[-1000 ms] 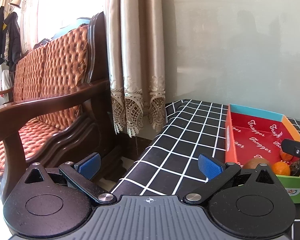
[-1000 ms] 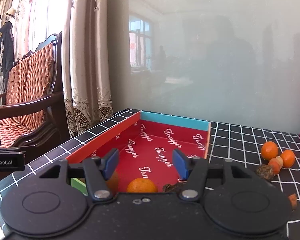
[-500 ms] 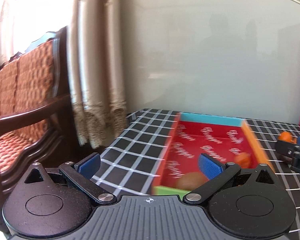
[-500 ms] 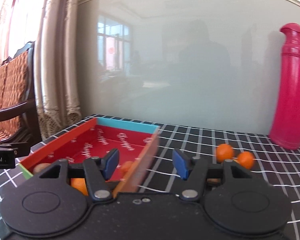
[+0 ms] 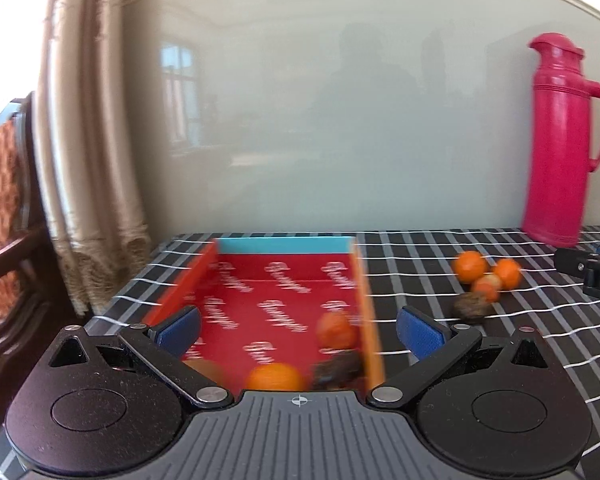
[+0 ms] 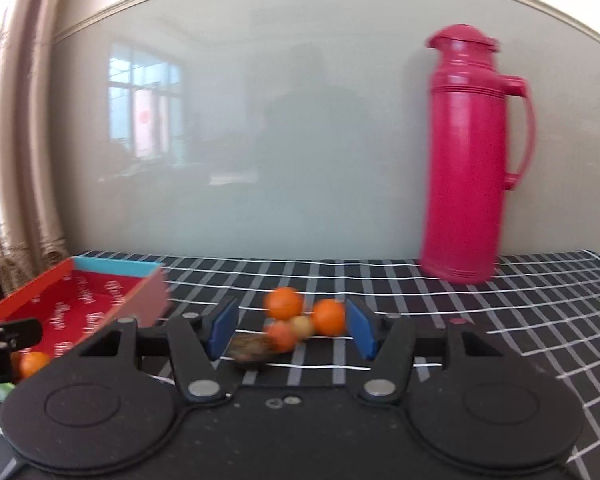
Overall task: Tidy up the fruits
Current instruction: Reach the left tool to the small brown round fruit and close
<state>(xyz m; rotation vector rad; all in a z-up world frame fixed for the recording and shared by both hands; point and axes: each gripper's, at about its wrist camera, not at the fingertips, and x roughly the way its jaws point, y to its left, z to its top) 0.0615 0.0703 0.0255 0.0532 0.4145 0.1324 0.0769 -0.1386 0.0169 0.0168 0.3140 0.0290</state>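
Note:
A red tray (image 5: 260,280) with a blue far wall lies on the checked cloth; it also shows at the left in the right wrist view (image 6: 80,296). In it lie two oranges (image 5: 276,376) and a dark brown fruit (image 5: 336,368). My left gripper (image 5: 298,330) is open and empty over the tray's near end. A loose cluster of oranges (image 6: 286,302) and a dark brown fruit (image 6: 252,346) lies on the cloth right of the tray; it also shows in the left wrist view (image 5: 470,266). My right gripper (image 6: 292,326) is open and empty, facing that cluster.
A tall pink thermos (image 6: 466,160) stands at the back right against the pale wall. A curtain (image 5: 92,160) and a wooden sofa (image 5: 0,220) are left of the table's edge.
Both grippers have swung to the right. The left now faces the tray instead of the sofa. The right now faces the loose fruit cluster instead of the tray.

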